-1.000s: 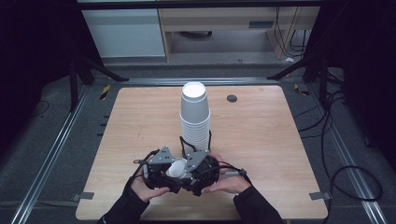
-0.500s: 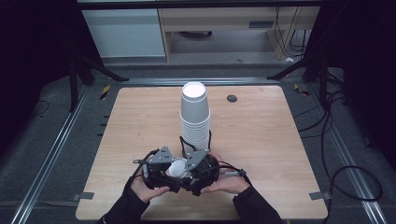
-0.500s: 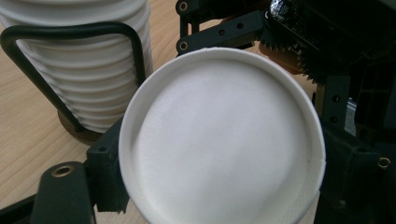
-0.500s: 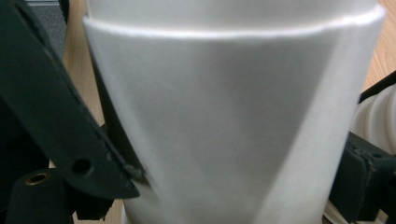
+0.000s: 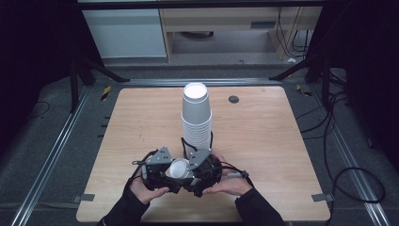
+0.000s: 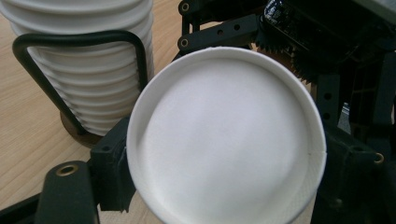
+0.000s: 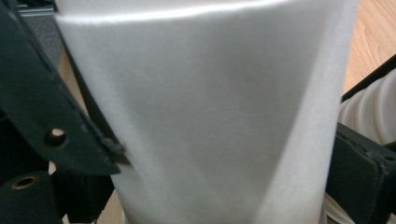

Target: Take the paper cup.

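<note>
Taking the cup stack (image 5: 196,117) as landmark: it stands upside down in a black wire holder (image 6: 79,56) near the middle of the table (image 5: 282,155). Just in front of the stack, toward the person, both grippers meet around a single cup (image 5: 179,168).

The left gripper (image 5: 157,168) sits left of the stack's base. In its own view the cup's flat bottom (image 6: 226,140) faces the camera, with a black jaw against the cup's lower left side; whether the jaws pinch it cannot be told. The stack rises just behind the cup, to its upper left.

The right gripper (image 5: 203,170) sits just below the stack's base. In the right gripper view the cup's wall (image 7: 205,116) stands between the jaws, a black jaw on each side. These jaws have just been opening with the cup between them; whether the pads press on it cannot be told.

Bare table lies left and right of the stack, widest on the right. A small dark disc (image 5: 234,99) lies to the right behind the stack, near the far edge. The near edge runs close under the person's wrists.
</note>
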Tool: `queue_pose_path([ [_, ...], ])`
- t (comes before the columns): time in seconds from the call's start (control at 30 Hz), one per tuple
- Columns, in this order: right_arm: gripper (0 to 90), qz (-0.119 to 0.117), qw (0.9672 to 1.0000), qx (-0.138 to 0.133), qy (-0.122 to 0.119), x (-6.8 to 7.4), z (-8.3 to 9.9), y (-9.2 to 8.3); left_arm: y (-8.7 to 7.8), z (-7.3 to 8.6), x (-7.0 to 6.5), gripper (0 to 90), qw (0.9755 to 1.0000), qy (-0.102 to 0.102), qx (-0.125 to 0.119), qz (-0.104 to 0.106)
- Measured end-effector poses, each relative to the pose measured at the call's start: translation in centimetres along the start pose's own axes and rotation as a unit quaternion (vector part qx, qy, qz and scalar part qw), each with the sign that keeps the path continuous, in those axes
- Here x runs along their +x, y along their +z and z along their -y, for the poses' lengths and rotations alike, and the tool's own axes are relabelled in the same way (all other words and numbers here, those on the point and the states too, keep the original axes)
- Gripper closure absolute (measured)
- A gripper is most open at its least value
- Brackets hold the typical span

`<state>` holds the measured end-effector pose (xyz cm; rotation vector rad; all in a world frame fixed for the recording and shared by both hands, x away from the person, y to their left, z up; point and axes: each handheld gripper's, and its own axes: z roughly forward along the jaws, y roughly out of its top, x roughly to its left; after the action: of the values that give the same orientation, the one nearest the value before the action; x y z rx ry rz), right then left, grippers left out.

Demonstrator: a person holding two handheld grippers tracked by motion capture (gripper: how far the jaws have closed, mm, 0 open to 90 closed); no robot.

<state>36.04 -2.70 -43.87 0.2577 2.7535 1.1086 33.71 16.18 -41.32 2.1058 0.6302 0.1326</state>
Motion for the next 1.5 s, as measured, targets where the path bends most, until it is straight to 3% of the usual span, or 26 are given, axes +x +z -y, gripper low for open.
queue_pose_path([
  [0.27, 3.9, 0.005, 0.9999, -0.003, 0.015, -0.1, 0.1, -0.6, -0.4, -0.1, 0.1, 20.9, 0.9999, -0.002, -0.01, 0.007],
  [0.83, 2.0, 0.015, 0.9993, -0.025, 0.025, -0.7, 0.5, -2.4, -1.9, -0.3, 0.6, 21.2, 0.9996, -0.001, -0.029, 0.001],
  [1.13, 1.8, 0.02, 0.9992, -0.027, 0.022, -0.7, 0.5, -2.5, -1.8, -0.2, 0.7, 21.3, 0.9997, 0.0, -0.026, -0.001],
  [1.5, 2.1, 0.035, 0.9976, -0.05, 0.034, -1.2, 0.8, -4.3, -2.3, -0.1, 1.0, 21.3, 0.9996, 0.006, -0.028, 0.002],
])
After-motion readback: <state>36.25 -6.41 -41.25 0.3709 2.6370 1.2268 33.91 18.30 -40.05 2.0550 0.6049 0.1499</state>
